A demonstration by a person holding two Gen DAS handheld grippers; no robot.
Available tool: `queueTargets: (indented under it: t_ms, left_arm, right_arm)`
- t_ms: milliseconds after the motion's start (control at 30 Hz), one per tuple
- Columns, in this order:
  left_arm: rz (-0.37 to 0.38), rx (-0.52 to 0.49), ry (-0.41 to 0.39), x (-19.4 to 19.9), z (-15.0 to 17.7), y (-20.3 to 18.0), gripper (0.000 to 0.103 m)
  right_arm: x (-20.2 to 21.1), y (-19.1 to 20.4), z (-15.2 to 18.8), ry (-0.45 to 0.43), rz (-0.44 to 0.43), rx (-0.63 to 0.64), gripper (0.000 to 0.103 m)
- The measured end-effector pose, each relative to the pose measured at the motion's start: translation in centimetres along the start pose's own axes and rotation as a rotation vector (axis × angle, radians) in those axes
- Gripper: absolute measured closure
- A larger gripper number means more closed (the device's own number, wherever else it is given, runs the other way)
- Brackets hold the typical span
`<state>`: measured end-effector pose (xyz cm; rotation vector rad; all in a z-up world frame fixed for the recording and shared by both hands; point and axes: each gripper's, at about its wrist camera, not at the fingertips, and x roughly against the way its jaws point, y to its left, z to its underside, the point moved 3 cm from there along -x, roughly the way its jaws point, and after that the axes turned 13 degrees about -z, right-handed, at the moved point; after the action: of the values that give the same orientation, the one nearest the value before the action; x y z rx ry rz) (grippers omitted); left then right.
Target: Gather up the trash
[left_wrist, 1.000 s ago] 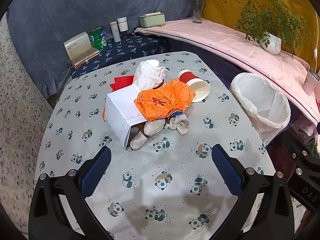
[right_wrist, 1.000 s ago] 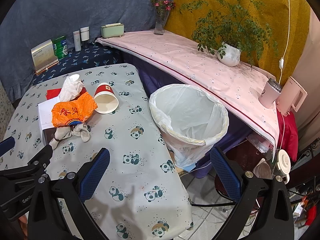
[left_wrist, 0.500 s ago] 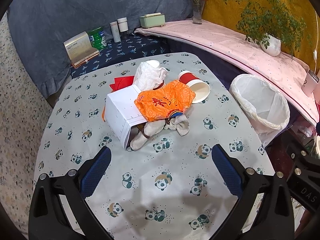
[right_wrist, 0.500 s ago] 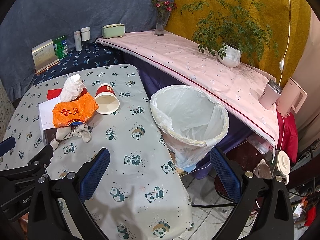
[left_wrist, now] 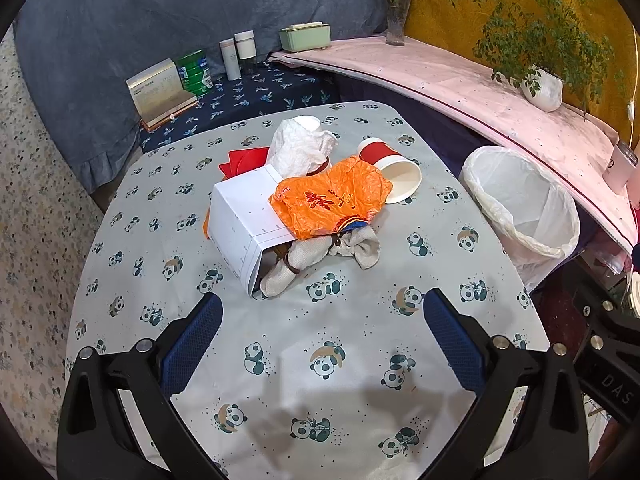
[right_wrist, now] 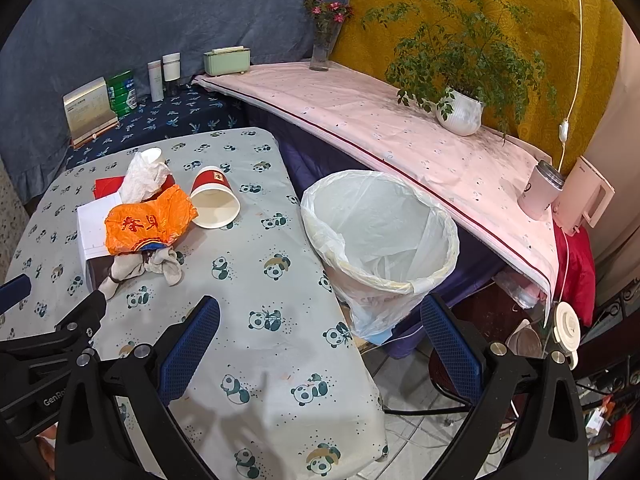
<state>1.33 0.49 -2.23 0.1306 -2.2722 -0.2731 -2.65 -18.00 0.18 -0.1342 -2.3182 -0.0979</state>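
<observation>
Both fingers (left_wrist: 198,330) short of trash (left_wrist: 304,208).

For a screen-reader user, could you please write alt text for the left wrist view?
An open left gripper hovers above a panda-print table before a trash pile: white box, orange bag, grey cloth, tipped red paper cup. A lined bin stands right.

Two matte black plastic rigs, pretty chunky. Left gripper (left_wrist: 322,322): forked black arms, blue pads (left_wrist: 191,342) with a fine mesh texture lining the insides, silver round screws on top of each arm. Same build on the right gripper (right_wrist: 320,328), same blue textured pads (right_wrist: 450,346), same shiny screws. White lettering "GenRo…" on the left unit's side in the right view, "DAS" on the right unit's body in the left view.
</observation>
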Motion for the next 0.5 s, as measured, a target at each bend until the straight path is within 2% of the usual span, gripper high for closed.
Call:
queueTargets:
  t_ms: [500]
  left_arm:
    - [0.006, 0.005, 0.001, 0.06, 0.01, 0.10, 0.007]
  right_arm:
    - [-0.08, 0.17, 0.01, 0.002, 0.001, 0.002, 0.007]
